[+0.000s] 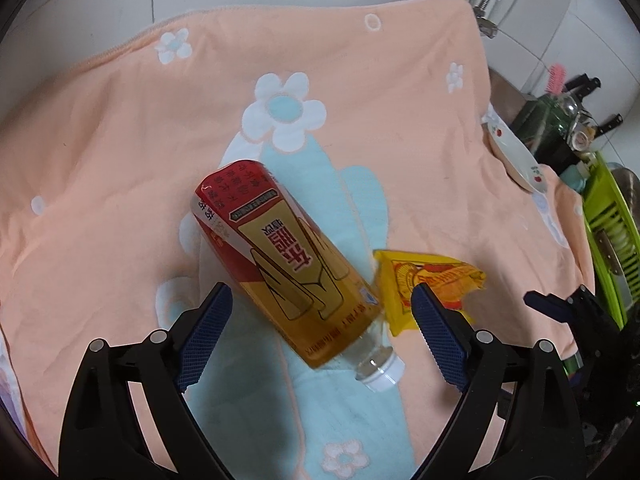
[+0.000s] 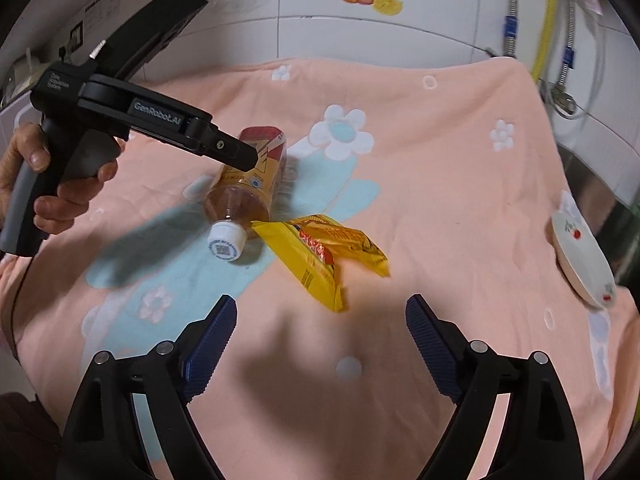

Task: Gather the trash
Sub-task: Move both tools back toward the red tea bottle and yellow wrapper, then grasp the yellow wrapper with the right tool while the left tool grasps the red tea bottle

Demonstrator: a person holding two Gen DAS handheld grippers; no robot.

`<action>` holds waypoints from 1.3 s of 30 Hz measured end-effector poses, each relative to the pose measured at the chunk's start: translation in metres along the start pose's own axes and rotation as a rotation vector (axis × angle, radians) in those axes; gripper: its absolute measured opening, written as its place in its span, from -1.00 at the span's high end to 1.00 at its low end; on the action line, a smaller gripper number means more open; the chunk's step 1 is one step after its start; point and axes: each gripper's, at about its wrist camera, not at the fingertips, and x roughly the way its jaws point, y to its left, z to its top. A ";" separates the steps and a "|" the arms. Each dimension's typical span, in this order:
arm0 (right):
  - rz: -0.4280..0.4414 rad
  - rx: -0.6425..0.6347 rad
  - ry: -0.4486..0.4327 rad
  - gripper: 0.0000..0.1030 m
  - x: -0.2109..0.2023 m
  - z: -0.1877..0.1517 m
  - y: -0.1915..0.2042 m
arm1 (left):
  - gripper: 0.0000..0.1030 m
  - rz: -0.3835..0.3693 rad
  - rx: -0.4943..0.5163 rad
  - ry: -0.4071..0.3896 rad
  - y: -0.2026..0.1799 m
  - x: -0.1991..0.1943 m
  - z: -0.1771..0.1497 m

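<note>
A plastic tea bottle with a red and gold label and a white cap lies on its side on the peach flowered cloth. My left gripper is open, its fingers on either side of the bottle's lower half. A yellow snack wrapper lies just right of the bottle, partly behind the right finger. In the right wrist view the bottle and wrapper lie ahead of my open, empty right gripper, and the left gripper body hovers over the bottle.
A white dish with red fruit print sits at the cloth's right edge. A green dish rack, knives and pipes stand at the far right. A tiled wall is behind the cloth.
</note>
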 end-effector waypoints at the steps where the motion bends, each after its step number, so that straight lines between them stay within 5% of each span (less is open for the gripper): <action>1: 0.000 -0.007 0.004 -0.62 0.006 0.002 -0.001 | -0.74 -0.006 -0.005 0.003 0.001 0.002 0.001; 22: 0.025 -0.151 0.105 -0.66 0.091 0.033 -0.004 | -0.77 -0.021 -0.082 0.038 0.015 0.029 0.013; 33: 0.031 -0.098 0.096 0.21 0.083 0.030 -0.006 | -0.77 -0.002 -0.151 0.054 0.021 0.045 0.015; 39: 0.039 -0.069 0.091 0.52 0.074 0.024 -0.006 | -0.74 0.001 -0.181 0.051 0.023 0.052 0.012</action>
